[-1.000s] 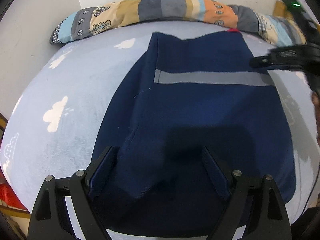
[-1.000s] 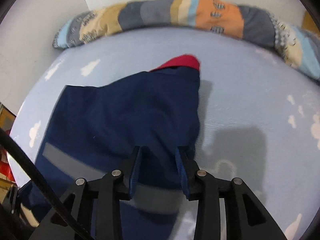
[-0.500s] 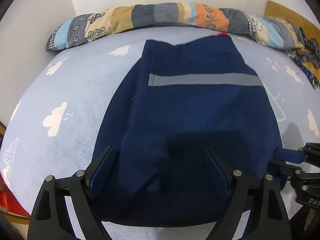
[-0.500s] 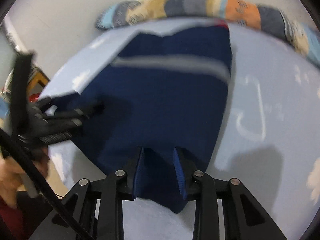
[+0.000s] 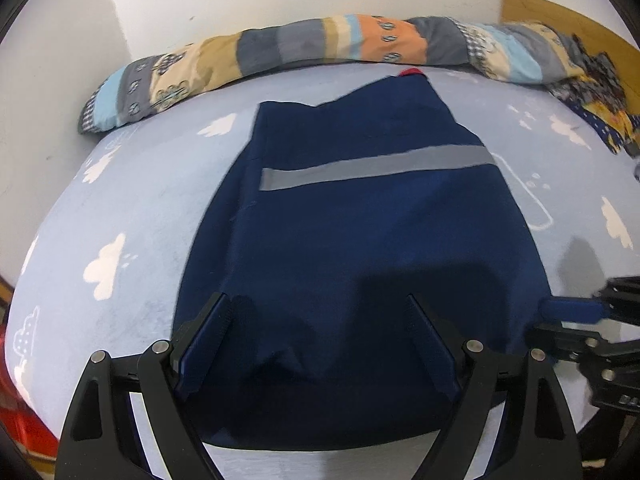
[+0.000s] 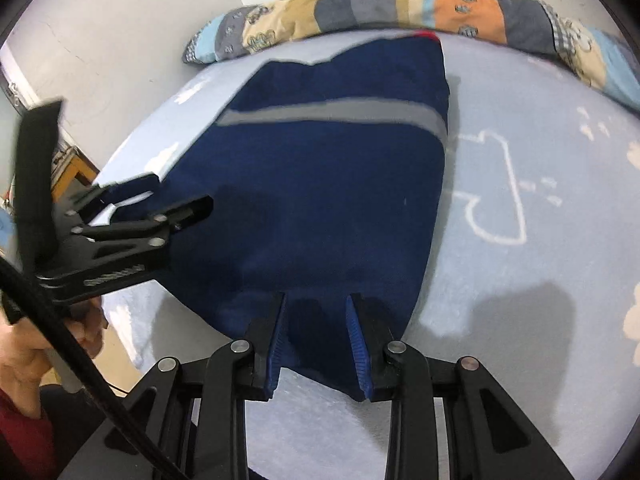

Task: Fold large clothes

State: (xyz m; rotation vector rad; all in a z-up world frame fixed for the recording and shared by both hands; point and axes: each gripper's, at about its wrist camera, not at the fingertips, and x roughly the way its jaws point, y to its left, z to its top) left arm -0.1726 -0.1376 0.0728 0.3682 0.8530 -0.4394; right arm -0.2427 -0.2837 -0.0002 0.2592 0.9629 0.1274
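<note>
A large navy garment [image 5: 360,216] with a grey stripe [image 5: 372,166] and a red tip [image 5: 410,72] at its far end lies flat on the light-blue bed. My left gripper [image 5: 318,312] is open wide, its fingers over the garment's near hem. It also shows in the right wrist view [image 6: 156,196]. My right gripper [image 6: 316,312] is open, its fingers astride the garment's [image 6: 332,184] near right corner. It shows at the right edge of the left wrist view [image 5: 576,316].
The bed sheet [image 5: 132,208] has white cloud prints. A patchwork bolster [image 5: 320,48] lies along the far wall. Patterned cloth [image 5: 596,92] lies at the far right. The bed's near edge is just under both grippers. Wooden furniture [image 6: 76,168] stands left of the bed.
My right gripper has swung from the far collar end down to the garment's near right corner. The left gripper has stayed open over the near hem.
</note>
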